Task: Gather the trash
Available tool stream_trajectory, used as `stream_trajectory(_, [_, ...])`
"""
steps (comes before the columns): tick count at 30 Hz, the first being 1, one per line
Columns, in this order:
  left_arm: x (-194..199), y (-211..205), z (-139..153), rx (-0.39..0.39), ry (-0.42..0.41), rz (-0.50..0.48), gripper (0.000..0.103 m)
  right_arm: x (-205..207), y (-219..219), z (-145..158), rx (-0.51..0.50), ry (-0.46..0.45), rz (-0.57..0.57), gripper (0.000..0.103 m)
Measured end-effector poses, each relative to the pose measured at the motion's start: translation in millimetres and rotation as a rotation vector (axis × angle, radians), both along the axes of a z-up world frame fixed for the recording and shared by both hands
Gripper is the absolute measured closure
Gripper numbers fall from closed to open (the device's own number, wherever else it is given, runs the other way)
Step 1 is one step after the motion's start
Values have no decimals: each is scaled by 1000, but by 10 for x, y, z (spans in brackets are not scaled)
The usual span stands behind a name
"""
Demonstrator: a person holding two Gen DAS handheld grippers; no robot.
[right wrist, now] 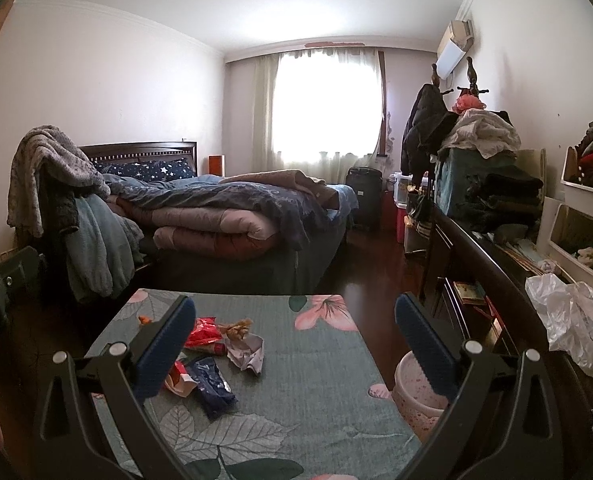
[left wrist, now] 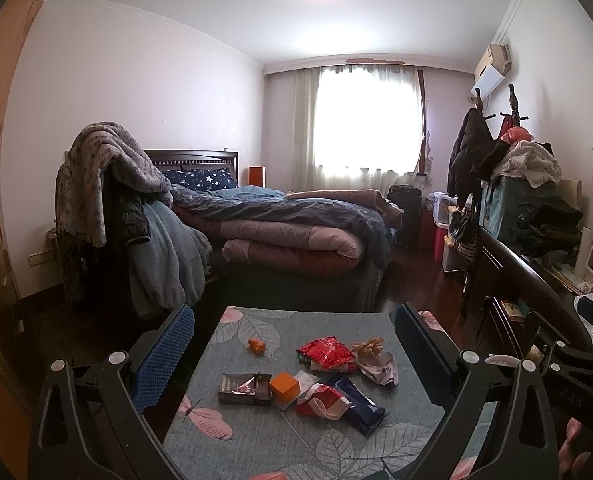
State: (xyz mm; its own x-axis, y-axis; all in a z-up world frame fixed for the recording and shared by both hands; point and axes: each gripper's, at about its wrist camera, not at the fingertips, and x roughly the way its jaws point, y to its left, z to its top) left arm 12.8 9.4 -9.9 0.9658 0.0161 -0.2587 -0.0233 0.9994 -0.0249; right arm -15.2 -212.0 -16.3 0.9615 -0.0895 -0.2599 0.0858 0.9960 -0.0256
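Note:
Trash lies on a table with a green floral cloth (left wrist: 256,440): a red wrapper (left wrist: 324,350), crumpled paper (left wrist: 378,368), a dark blue wrapper (left wrist: 362,406) and a red-and-white wrapper (left wrist: 320,400). An orange cube (left wrist: 284,386), a grey box (left wrist: 240,388) and a small orange piece (left wrist: 257,346) lie beside them. My left gripper (left wrist: 294,318) is open above the near table, nothing between its fingers. My right gripper (right wrist: 295,303) is also open and empty, right of the red wrapper (right wrist: 204,332), crumpled paper (right wrist: 248,354) and blue wrapper (right wrist: 212,386).
A pink-white speckled bin (right wrist: 414,394) stands on the floor at the table's right edge. A clear plastic bag (right wrist: 576,328) lies on the dark dresser (right wrist: 496,264) on the right. Beyond the table stands a bed (left wrist: 296,232) piled with quilts.

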Motion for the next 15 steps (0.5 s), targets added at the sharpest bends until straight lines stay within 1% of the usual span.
stream_trajectory(15, [106,-56,-107,21,25,-2,4,115,-18,-89,-2,36,-6,3])
